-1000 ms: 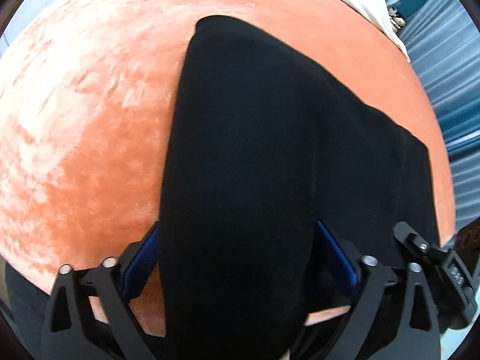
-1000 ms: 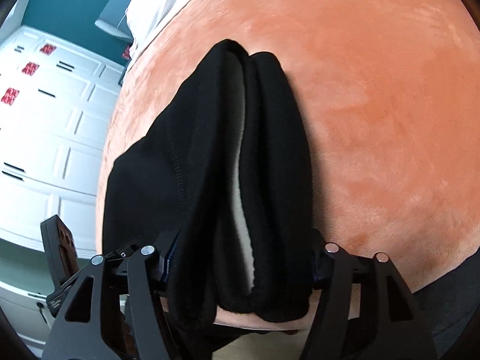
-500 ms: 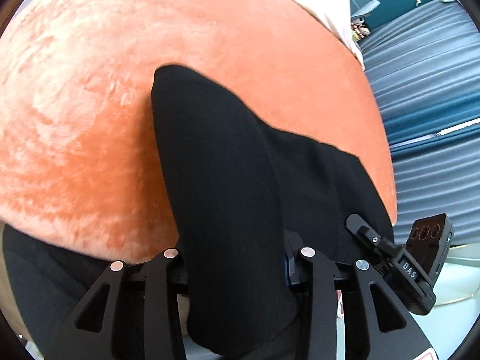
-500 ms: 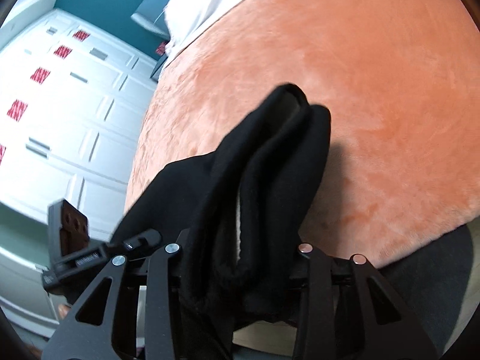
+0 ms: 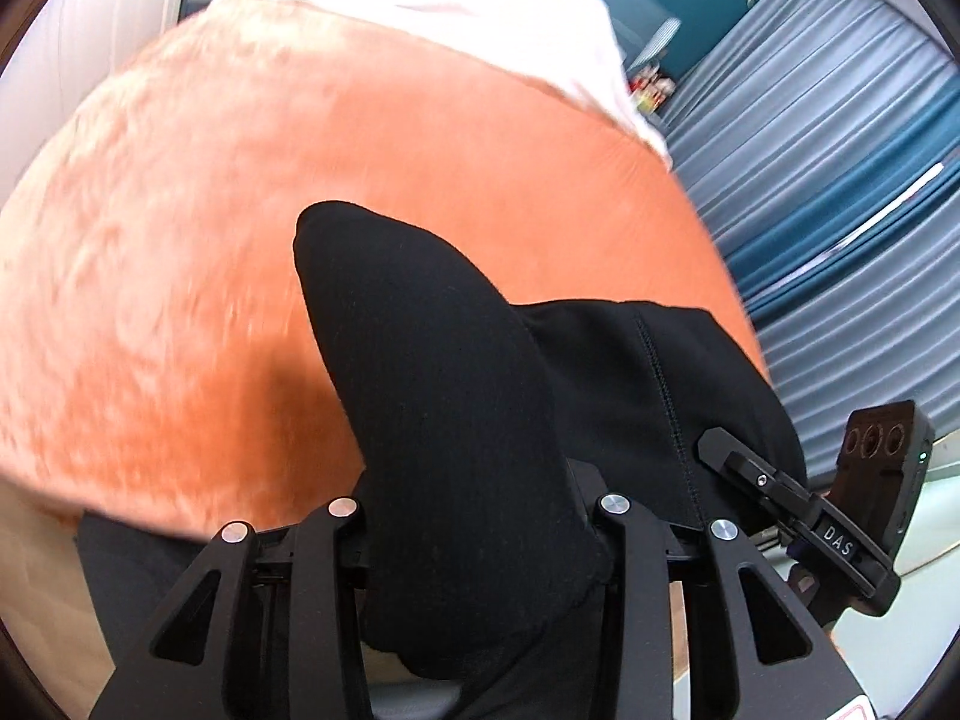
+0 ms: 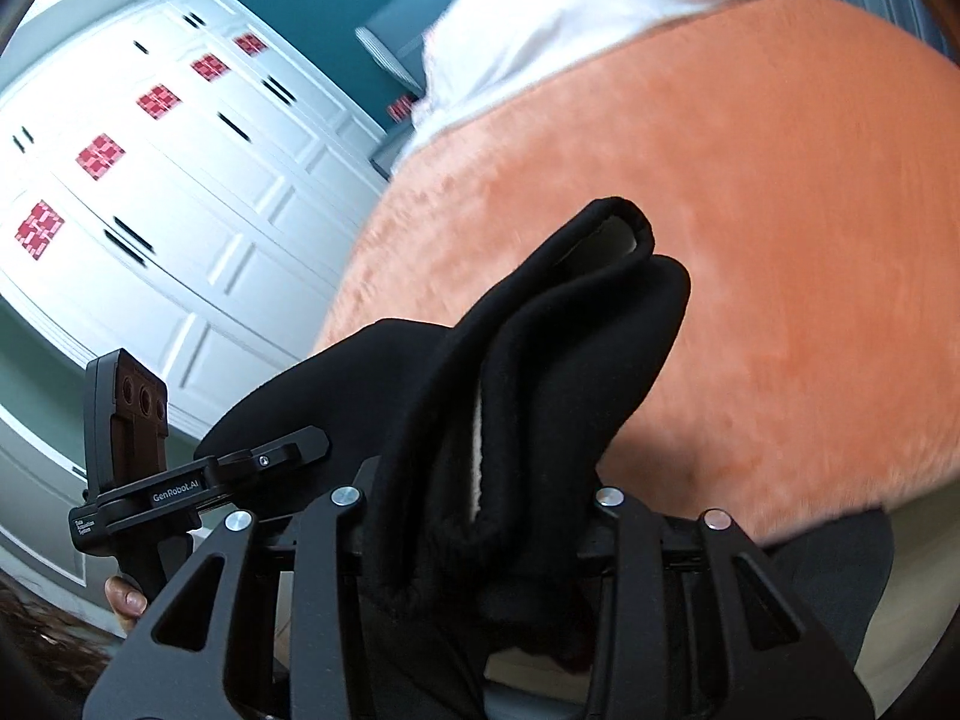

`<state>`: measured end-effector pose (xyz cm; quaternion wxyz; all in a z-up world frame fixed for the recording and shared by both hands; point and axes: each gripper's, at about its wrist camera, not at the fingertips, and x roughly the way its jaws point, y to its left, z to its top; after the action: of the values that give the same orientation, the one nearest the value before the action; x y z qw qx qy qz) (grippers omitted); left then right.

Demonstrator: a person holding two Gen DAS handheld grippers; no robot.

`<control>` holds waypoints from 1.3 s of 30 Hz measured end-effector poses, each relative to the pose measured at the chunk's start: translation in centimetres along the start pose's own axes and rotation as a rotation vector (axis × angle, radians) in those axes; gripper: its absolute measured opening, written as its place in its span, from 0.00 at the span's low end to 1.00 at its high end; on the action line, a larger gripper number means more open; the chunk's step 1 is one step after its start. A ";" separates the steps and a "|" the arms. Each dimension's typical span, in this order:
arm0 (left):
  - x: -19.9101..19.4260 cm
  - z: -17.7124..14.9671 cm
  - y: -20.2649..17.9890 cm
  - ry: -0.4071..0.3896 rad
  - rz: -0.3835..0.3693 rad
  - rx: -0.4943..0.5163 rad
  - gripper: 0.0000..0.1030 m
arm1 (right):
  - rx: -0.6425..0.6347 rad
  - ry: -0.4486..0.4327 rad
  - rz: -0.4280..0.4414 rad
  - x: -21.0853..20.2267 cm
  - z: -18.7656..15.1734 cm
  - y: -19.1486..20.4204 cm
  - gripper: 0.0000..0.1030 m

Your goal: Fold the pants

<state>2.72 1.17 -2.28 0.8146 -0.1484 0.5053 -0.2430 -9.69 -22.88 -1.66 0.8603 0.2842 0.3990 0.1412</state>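
The black pants (image 5: 456,432) hang between both grippers above an orange plush bedspread (image 5: 180,240). My left gripper (image 5: 474,516) is shut on a smooth bunched edge of the pants. My right gripper (image 6: 480,510) is shut on a bunched hem of the pants (image 6: 540,372) that shows pale lining. The cloth hides the fingertips of both. The right gripper's body (image 5: 792,510) shows at the right of the left wrist view, and the left gripper's body (image 6: 198,474) shows at the left of the right wrist view.
The orange bedspread (image 6: 750,240) fills the space ahead, with a white sheet (image 5: 456,6) at its far end. White panelled wardrobe doors (image 6: 150,180) stand on one side, blue-grey curtains (image 5: 840,150) on the other. Dark cloth (image 6: 840,576) hangs at the bed's near edge.
Both grippers have lifted and pulled back toward the bed's near edge with the pants. The jaws have closed tighter on the cloth. More of the room shows above the bed.
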 end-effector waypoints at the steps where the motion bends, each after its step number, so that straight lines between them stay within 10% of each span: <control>1: -0.7 1.1 -0.5 -0.028 -0.008 0.012 0.34 | -0.009 -0.027 0.014 -0.5 1.0 0.5 0.34; 13: -4.5 19.0 -5.7 -0.394 -0.015 0.209 0.34 | -0.212 -0.360 0.113 0.2 19.8 5.6 0.34; 24: 8.1 35.3 -1.0 -0.494 0.011 0.211 0.35 | -0.169 -0.444 0.174 14.5 37.3 -1.0 0.34; 35: 34.3 35.1 11.5 -0.167 0.146 0.132 0.41 | 0.065 -0.166 -0.007 36.8 35.2 -18.9 0.35; 39: 36.9 30.9 15.2 -0.222 0.276 0.116 0.92 | 0.095 -0.112 -0.060 41.0 30.2 -23.1 0.61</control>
<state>47.82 -6.32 -23.66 0.8983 -0.0564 0.4128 -0.1397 40.16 -33.40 -24.70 0.8707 0.3200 0.3647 0.0802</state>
